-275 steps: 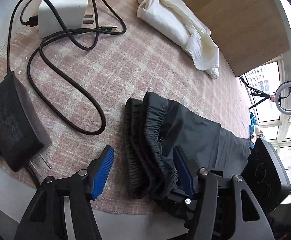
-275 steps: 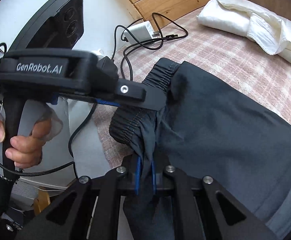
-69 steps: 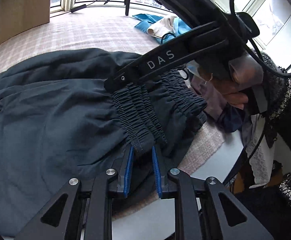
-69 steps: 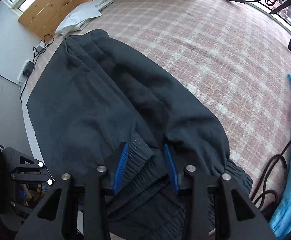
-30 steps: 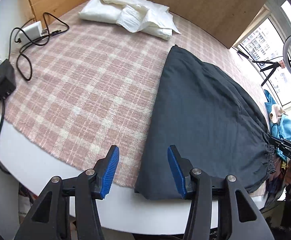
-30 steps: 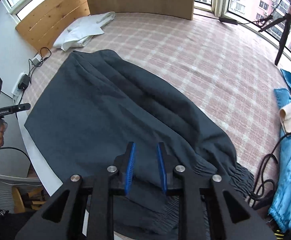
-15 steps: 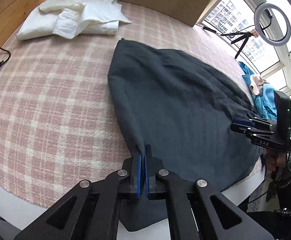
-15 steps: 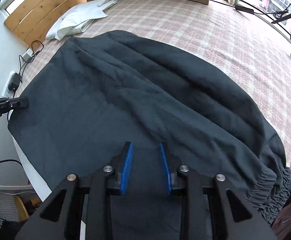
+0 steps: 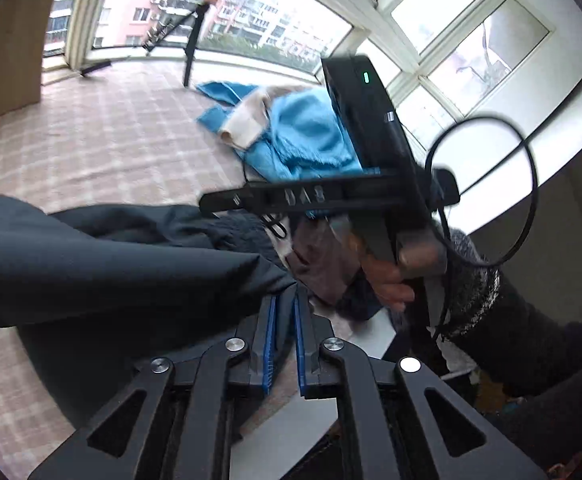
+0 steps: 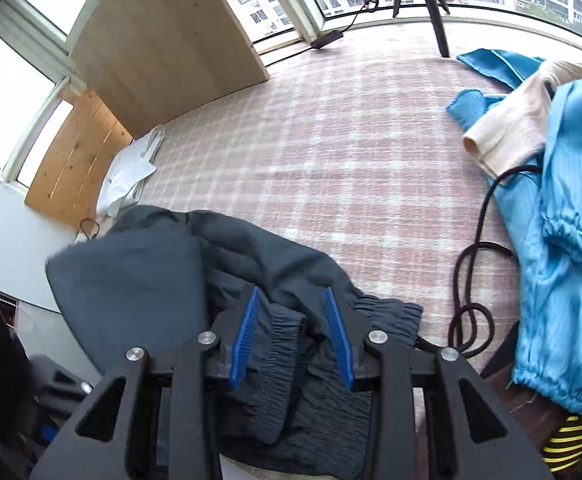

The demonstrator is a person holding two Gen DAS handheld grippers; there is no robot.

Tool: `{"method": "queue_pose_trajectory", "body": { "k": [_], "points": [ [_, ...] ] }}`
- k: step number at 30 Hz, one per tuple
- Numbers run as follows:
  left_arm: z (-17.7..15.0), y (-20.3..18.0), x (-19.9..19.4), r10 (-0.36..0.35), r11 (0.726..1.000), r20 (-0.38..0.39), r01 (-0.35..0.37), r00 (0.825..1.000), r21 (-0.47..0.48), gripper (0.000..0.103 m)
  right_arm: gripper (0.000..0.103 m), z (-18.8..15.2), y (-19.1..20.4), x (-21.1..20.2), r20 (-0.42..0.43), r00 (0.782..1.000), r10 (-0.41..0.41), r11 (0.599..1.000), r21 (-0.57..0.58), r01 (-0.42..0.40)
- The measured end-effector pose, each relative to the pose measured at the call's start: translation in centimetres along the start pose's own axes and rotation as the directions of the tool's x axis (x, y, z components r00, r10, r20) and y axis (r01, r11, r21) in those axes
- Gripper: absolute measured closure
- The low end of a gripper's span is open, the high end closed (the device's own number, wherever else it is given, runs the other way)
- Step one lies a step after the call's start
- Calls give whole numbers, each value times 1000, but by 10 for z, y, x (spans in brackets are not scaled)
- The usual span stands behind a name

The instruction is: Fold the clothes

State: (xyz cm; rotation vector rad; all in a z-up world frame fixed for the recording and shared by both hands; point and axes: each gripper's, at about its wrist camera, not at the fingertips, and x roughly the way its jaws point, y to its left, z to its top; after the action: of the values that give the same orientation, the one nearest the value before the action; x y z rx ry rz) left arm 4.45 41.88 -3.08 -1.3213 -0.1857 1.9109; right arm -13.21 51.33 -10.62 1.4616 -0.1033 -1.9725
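Dark grey trousers (image 10: 251,248) lie on the pink plaid cover (image 10: 351,140) near its front edge. My left gripper (image 9: 283,300) is shut on an edge of the trousers (image 9: 91,264), and the cloth stretches away to the left, lifted over the lower layer. My right gripper (image 10: 291,296) is open, its blue pads (image 10: 247,336) on either side of the gathered elastic waistband (image 10: 287,344). In the left wrist view a hand (image 9: 391,284) holds the right gripper, whose finger (image 9: 291,196) reaches over the waistband end.
Blue satin clothes (image 10: 563,240) and a cream garment (image 10: 511,136) are heaped at the right, with a looped black cable (image 10: 471,288) beside them. A white folded cloth (image 10: 131,176) lies far left by a wooden board (image 10: 163,48). A tripod (image 10: 431,0) stands by the windows.
My left gripper has carried the hem end over to the waistband end, doubling the trousers. The right gripper now stands open over the waistband, with wider pads than before.
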Motion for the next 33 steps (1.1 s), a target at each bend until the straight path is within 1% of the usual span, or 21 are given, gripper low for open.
{"method": "queue_pose_trajectory", "body": {
  "k": [1,5,7,8,10,12,13,15,16,19,22,24,25,26,27,28,29,30,31,32,33],
  "points": [
    [-8,-3,1,14,1000,-9,-14,1000,3,92,69,2,-5,-5,6,1000,7,1000,0,-7],
    [-42,-9,-1,81,997,-30,-81,996,-3,78,68,9,-24,-24,32,999,35,999,-1,-35],
    [-62,7,-19,145,988,-11,-146,989,-57,78,66,14,7,-14,8,1000,29,991,-132,-28],
    [-70,18,-26,170,981,-3,-169,986,-92,78,64,15,24,-9,14,1000,3,979,-206,0],
    [-84,41,-34,214,964,6,-210,977,-161,78,63,11,56,-4,2,1000,-9,930,-368,9],
    [-93,58,-32,249,946,-2,-244,969,-213,78,61,5,86,-1,-20,1000,-10,857,-516,-2],
    [-98,64,-29,253,942,-7,-248,968,-225,78,60,-3,96,-2,-49,999,8,823,-567,-35],
    [-105,72,-22,258,936,-14,-254,966,-245,78,52,-17,116,-4,-112,993,38,744,-660,-102],
    [-107,73,-20,259,934,-14,-254,966,-250,78,50,-25,125,-2,-144,989,35,701,-701,-128],
    [-113,77,-13,262,930,-11,-256,965,-264,78,49,-40,143,17,-186,981,-52,579,-806,-122],
    [-116,79,-8,270,925,-13,-263,963,-273,78,49,-41,147,45,-212,966,-146,503,-857,-112],
    [-117,81,-6,270,922,-15,-263,963,-285,78,49,-40,141,61,-245,951,-191,487,-865,-125],
    [-117,82,-6,271,920,-16,-264,963,-290,78,49,-41,137,66,-241,946,-219,472,-874,-113],
    [-118,83,-5,272,919,-17,-265,962,-293,78,60,-38,131,63,-236,943,-233,480,-872,-100],
    [-118,84,-4,274,917,-22,-268,961,-294,78,100,-35,124,61,-232,941,-246,487,-869,-87],
    [-118,84,-2,278,916,-29,-274,960,-292,78,97,-32,117,58,-228,938,-260,495,-866,-73],
    [-118,84,-1,282,916,-33,-279,959,-289,78,98,-13,95,41,-246,952,-183,607,-790,-87],
    [-118,84,0,284,916,-35,-282,958,-286,78,98,6,73,23,-252,962,-104,707,-699,-107],
    [-119,84,0,286,916,-35,-284,958,-284,78,98,20,35,9,-195,975,-108,808,-589,-28],
    [-119,84,0,285,917,-36,-283,958,-282,78,89,35,-3,-5,-139,983,-122,887,-459,45],
    [-119,83,0,283,918,-37,-282,958,-280,78,83,39,-24,-11,-113,976,-187,904,-408,126]
  ]
}}
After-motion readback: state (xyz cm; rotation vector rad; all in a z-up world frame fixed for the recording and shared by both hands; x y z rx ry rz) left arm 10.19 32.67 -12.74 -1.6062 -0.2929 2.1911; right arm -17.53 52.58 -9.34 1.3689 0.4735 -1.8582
